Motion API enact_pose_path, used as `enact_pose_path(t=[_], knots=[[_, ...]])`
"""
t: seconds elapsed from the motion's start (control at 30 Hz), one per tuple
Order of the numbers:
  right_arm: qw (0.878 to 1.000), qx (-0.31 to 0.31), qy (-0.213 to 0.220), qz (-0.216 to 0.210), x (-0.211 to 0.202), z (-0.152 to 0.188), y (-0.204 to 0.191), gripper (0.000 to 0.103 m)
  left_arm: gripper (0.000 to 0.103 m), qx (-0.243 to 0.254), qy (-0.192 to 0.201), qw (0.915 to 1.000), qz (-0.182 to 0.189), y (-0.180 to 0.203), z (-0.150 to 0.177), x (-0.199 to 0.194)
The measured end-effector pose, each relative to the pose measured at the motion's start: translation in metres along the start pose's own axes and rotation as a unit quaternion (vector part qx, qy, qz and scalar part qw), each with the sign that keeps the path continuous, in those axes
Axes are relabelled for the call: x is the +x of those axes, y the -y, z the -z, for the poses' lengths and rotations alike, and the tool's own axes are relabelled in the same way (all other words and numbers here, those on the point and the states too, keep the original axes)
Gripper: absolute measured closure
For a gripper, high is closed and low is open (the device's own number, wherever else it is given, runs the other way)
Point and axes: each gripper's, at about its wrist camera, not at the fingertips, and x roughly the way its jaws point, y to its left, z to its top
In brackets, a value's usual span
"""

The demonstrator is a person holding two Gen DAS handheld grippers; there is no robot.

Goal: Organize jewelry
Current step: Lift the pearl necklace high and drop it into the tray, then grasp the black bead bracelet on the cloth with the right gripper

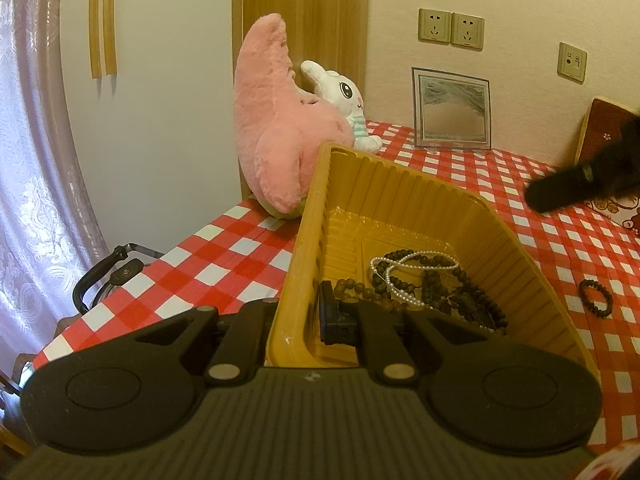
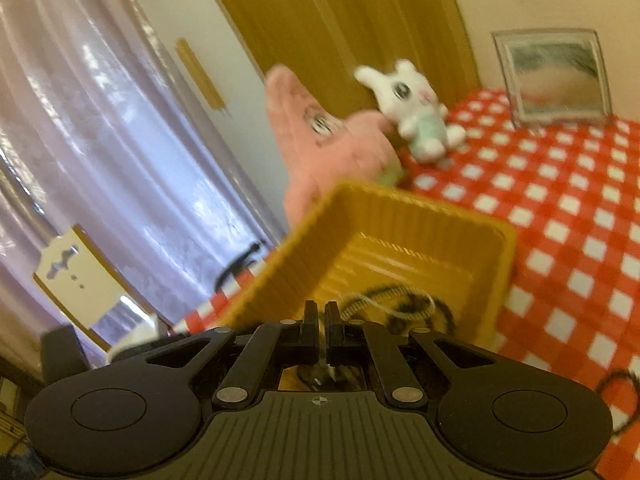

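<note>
On the red-and-white checked tablecloth [image 1: 224, 264] sits a yellow ribbed plastic tray [image 1: 400, 200], tipped so that its near wall rises toward the left gripper [image 1: 300, 320]. The jaws of that gripper are nearly closed, pinching the tray's near-left wall, one finger [image 1: 334, 320] inside and the other outside, presumably to steady and tilt the tray for loading. Collected in the tray's low corner lie dark wooden bead strands [image 1: 440, 284] tangled with a white pearl strand [image 1: 404, 276]; the tilt probably keeps them gathered there. One dark bead bracelet [image 1: 597, 298] lies on the cloth, well apart to the right of the tray, so sorting appears unfinished. Above the tray's near edge hovers the right gripper [image 2: 322, 334], its jaws narrowed to a slit; motion blur prevents telling whether anything is caught between them. Behind the tray stand a pink plush star [image 1: 276, 136] and a white plush rabbit [image 1: 348, 100], uninvolved.
</note>
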Motion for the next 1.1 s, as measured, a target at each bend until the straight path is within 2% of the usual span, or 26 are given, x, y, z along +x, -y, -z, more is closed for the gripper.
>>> enact_pose_path(t=[0.2,0.3,0.33,0.37,0.6,0.73,0.97,1.1], knots=[[0.999,0.028,-0.020,0.036,-0.007,0.020,0.024,0.096,0.096,0.000,0.000,1.0000,0.000,0.000,0.000,0.000],[0.997,0.040,-0.024,0.054,-0.013,0.029,0.035,0.077,0.096,0.000,0.000,1.0000,0.000,0.000,0.000,0.000],[0.997,0.046,-0.024,0.061,-0.016,0.033,0.039,0.066,0.096,0.000,0.000,1.0000,0.000,0.000,0.000,0.000],[0.996,0.051,-0.022,0.066,-0.019,0.036,0.042,0.060,0.096,0.000,0.000,1.0000,0.000,0.000,0.000,0.000],[0.990,0.088,-0.019,0.112,-0.039,0.053,0.073,0.055,0.096,0.000,0.000,1.0000,0.000,0.000,0.000,0.000],[0.982,0.102,-0.015,0.156,-0.052,0.063,0.098,0.054,0.095,0.000,0.000,1.0000,0.000,0.000,0.000,0.000],[0.960,0.083,-0.012,0.269,-0.067,0.079,0.146,0.054,0.095,0.000,-0.001,1.0000,-0.001,-0.001,0.000,0.001],[0.955,0.075,-0.011,0.286,-0.071,0.084,0.165,0.055,0.095,0.003,-0.002,1.0000,-0.002,-0.002,0.000,0.003]])
